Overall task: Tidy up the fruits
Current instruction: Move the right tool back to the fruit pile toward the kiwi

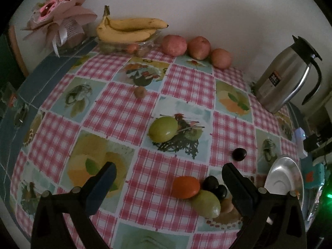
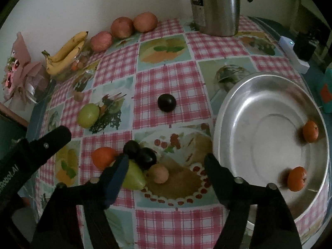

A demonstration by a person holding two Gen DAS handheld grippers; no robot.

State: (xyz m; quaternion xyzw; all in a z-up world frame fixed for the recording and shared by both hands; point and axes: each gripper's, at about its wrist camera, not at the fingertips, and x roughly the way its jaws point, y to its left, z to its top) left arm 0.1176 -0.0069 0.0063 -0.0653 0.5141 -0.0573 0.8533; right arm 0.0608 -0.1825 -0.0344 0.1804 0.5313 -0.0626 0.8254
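Observation:
A tight cluster lies on the checked cloth: an orange (image 1: 185, 186), two dark plums (image 2: 139, 153), a green fruit (image 2: 133, 176) and a small tan fruit (image 2: 158, 173). My right gripper (image 2: 166, 160) hangs open over it; the plums and the tan fruit sit between its fingers, untouched. My left gripper (image 1: 168, 167) is open, wide apart above the orange. A lone plum (image 2: 166, 102) and another green fruit (image 1: 164, 129) lie farther out. The metal bowl (image 2: 269, 78) on the right holds two oranges (image 2: 310, 131).
Bananas (image 1: 128, 30) on a glass dish and three apples (image 1: 198, 47) line the back wall. A steel thermos (image 1: 286, 78) stands at the back right, a pink bouquet (image 1: 60, 18) at the back left. A small brown fruit (image 1: 140, 92) lies mid-table.

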